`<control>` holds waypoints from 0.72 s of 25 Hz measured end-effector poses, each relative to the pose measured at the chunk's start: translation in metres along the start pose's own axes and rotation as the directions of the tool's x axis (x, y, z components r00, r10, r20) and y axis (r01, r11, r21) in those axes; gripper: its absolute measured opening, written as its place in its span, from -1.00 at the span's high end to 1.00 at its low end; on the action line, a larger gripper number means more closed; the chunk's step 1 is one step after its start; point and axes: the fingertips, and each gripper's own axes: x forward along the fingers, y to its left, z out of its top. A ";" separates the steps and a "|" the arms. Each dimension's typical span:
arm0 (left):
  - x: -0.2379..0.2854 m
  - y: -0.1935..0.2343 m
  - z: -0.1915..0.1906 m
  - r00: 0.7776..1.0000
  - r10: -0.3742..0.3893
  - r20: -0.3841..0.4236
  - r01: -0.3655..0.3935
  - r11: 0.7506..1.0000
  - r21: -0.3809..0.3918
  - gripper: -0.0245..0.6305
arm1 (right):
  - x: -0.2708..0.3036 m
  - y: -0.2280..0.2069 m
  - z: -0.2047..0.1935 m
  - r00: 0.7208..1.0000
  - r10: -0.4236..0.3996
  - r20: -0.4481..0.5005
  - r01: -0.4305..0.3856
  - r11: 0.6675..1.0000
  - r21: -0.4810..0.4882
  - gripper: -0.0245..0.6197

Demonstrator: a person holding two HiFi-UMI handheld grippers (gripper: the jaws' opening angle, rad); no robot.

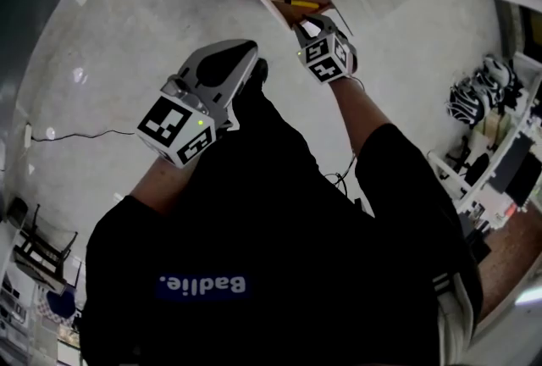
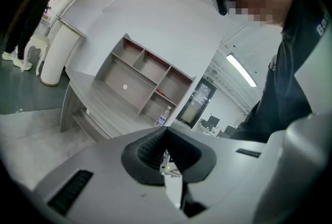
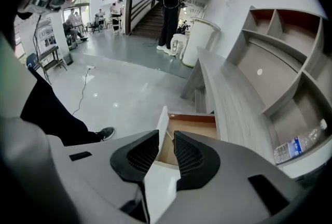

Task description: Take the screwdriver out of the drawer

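Observation:
The drawer [image 1: 269,8] under the desk stands pulled out, and a yellow-handled screwdriver [image 1: 298,3] lies on its wooden floor. My right gripper [image 1: 322,24] hangs just above the drawer's near side, tilted downward. In the right gripper view this gripper [image 3: 166,137] is open, nothing sits between its pads, and the drawer's white front [image 3: 162,122] and wooden inside [image 3: 193,127] show through the gap. My left gripper [image 1: 247,58] is held lower left of the drawer, away from it. Its pads [image 2: 155,148] meet, so it is shut and empty.
The grey desk [image 3: 228,98] carries a shelf unit [image 3: 280,57] and a water bottle [image 3: 300,145]. A cable [image 1: 85,135] runs over the glossy floor at the left. My shoe [image 3: 106,134] stands near the drawer. A person [image 3: 171,5] and a white bin [image 3: 199,41] are farther off.

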 end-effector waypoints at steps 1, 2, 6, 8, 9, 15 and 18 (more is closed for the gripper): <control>0.001 0.002 0.002 1.000 0.003 0.006 -0.003 1.000 -0.003 0.92 | 0.004 -0.003 0.000 1.000 -0.004 -0.006 0.004 1.000 -0.019 0.58; 0.002 0.005 0.004 1.000 0.004 0.012 -0.004 1.000 -0.003 0.92 | 0.008 -0.006 -0.001 1.000 -0.005 -0.011 0.005 0.999 -0.040 0.58; 0.007 0.012 0.007 1.000 0.000 0.020 0.000 1.000 0.003 0.92 | 0.030 -0.009 -0.007 0.999 0.000 -0.051 -0.005 0.996 -0.093 0.58; 0.008 0.016 0.008 1.000 -0.001 0.023 0.001 1.000 0.007 0.92 | 0.042 -0.010 -0.012 0.997 -0.002 -0.081 -0.008 0.993 -0.119 0.58; 0.009 0.018 0.008 1.000 0.000 0.024 0.000 1.000 0.004 0.92 | 0.047 -0.010 -0.016 0.995 -0.002 -0.097 -0.010 0.991 -0.132 0.58; 0.012 0.027 0.004 1.000 0.003 0.023 -0.003 1.000 -0.005 0.92 | 0.079 -0.011 -0.036 0.983 -0.010 -0.182 -0.027 0.980 -0.199 0.58; 0.010 0.031 0.004 1.000 0.004 0.022 -0.003 1.000 -0.008 0.92 | 0.091 -0.012 -0.041 0.975 -0.016 -0.222 -0.038 0.970 -0.240 0.56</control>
